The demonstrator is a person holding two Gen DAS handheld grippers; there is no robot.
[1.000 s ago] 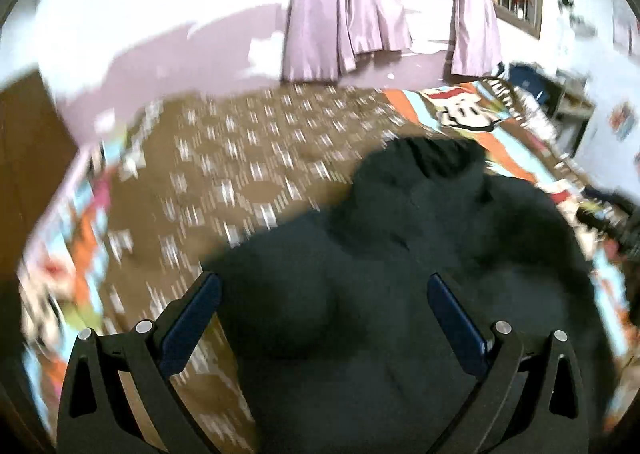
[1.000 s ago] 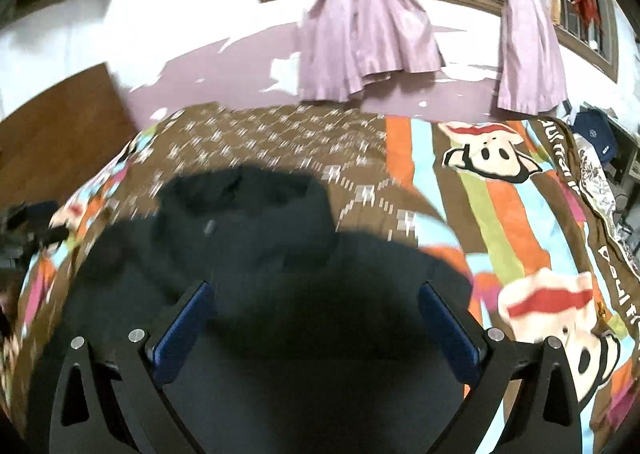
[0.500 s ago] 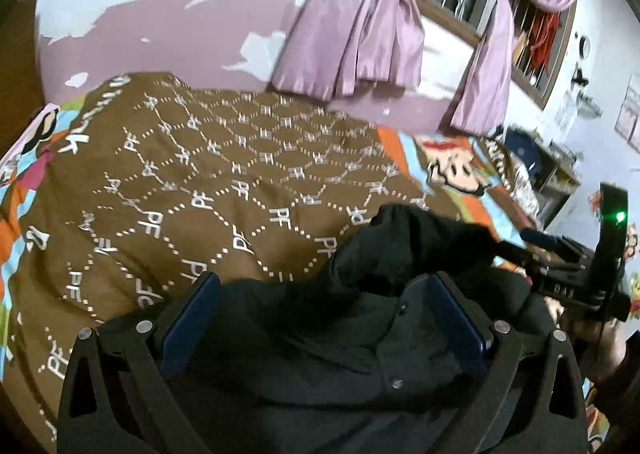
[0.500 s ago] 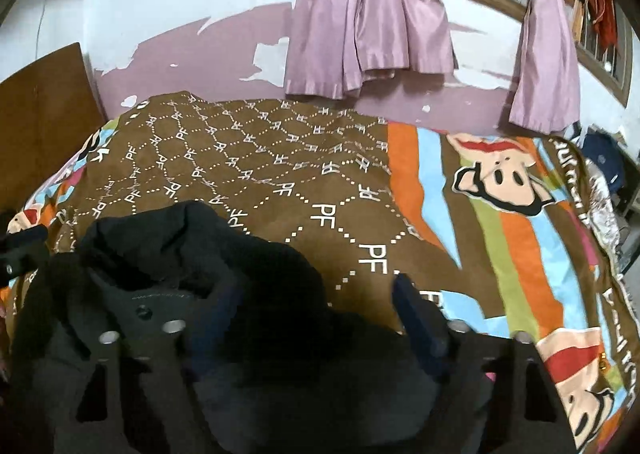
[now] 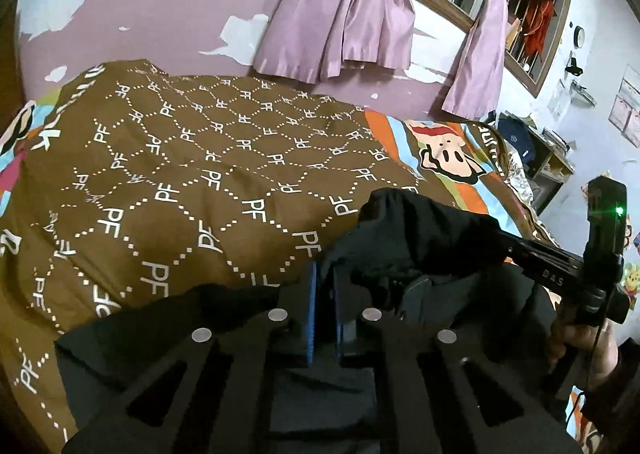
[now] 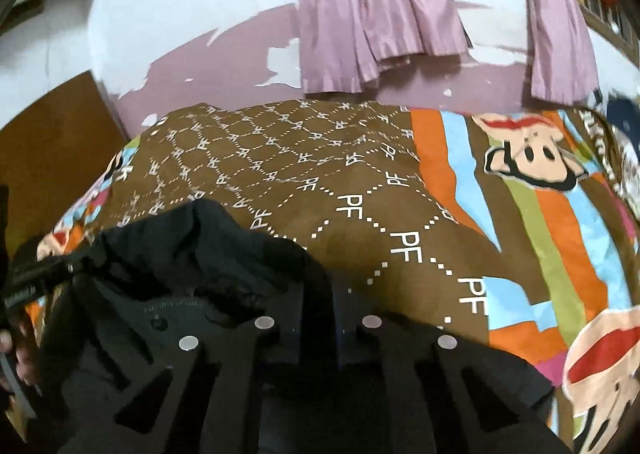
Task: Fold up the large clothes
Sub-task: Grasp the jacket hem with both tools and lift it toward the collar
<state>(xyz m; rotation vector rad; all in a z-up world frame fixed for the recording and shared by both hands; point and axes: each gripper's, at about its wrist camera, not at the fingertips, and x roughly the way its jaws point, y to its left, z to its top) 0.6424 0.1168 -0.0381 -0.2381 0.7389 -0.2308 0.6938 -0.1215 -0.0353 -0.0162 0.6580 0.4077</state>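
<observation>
Peeling pink-and-white wall (image 5: 168,10) and knotted lilac curtains (image 5: 344,10) over a barred window back the bed, which wears a brown bedspread (image 5: 192,174) dotted with "PF" lettering and, toward its right, orange, blue and green stripes with cartoon monkey faces (image 6: 532,158). A black jacket (image 5: 424,238) lies bunched at the near edge of the bed, its hood end humped up and pointing away toward the wall (the long axis is hard to judge, most of the cloth being under the grippers). The left gripper (image 5: 324,310) has its blue-padded jaws drawn nearly together, pinching a fold of the jacket. The right gripper (image 6: 316,318) likewise has its jaws closed up tight on the black cloth (image 6: 208,254). Cluttered shelves (image 5: 548,150) stand at the far right.
</observation>
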